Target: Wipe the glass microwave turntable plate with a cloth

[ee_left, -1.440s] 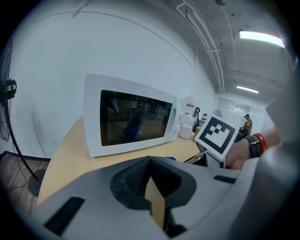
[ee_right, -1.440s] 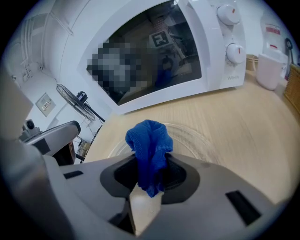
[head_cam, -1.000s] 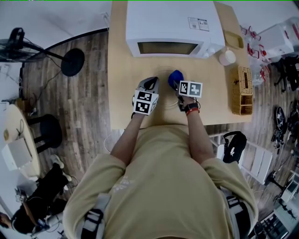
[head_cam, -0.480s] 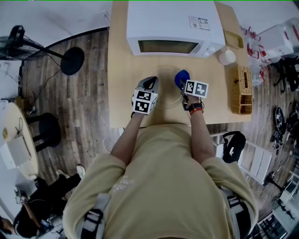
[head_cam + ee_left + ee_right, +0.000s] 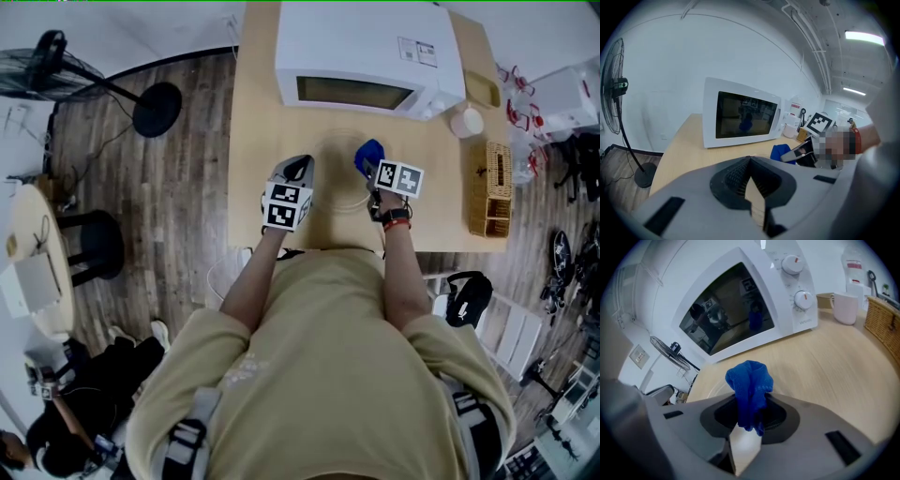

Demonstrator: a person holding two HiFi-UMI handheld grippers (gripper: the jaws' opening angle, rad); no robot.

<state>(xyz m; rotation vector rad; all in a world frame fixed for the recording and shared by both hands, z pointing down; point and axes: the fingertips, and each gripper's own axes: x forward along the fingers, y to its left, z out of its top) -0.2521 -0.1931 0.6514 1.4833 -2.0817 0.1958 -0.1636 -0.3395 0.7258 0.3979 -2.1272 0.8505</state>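
Left gripper [image 5: 301, 162] of mine is clenched, its jaws met with nothing I can see between them. It sits at the left edge of the plate [image 5: 340, 186], which lies flat on the worktop [image 5: 258, 141] in front of the microwave [image 5: 370, 52]. My right gripper [image 5: 374, 167] is clamped on the cloth [image 5: 367, 153], over the plate's right side.

What worries me is that the plate lies loose, and I cannot tell whether my left gripper touches it. A hard stroke could send the glass skating toward the microwave. The cloth is also pinched only by a small fold, so dragging might pull it free.

From the head view I get the plate as a faint ring between both grippers. My left gripper view shows no plate. Only the right gripper view shows how the cloth is nipped, a bunch standing above the jaws.
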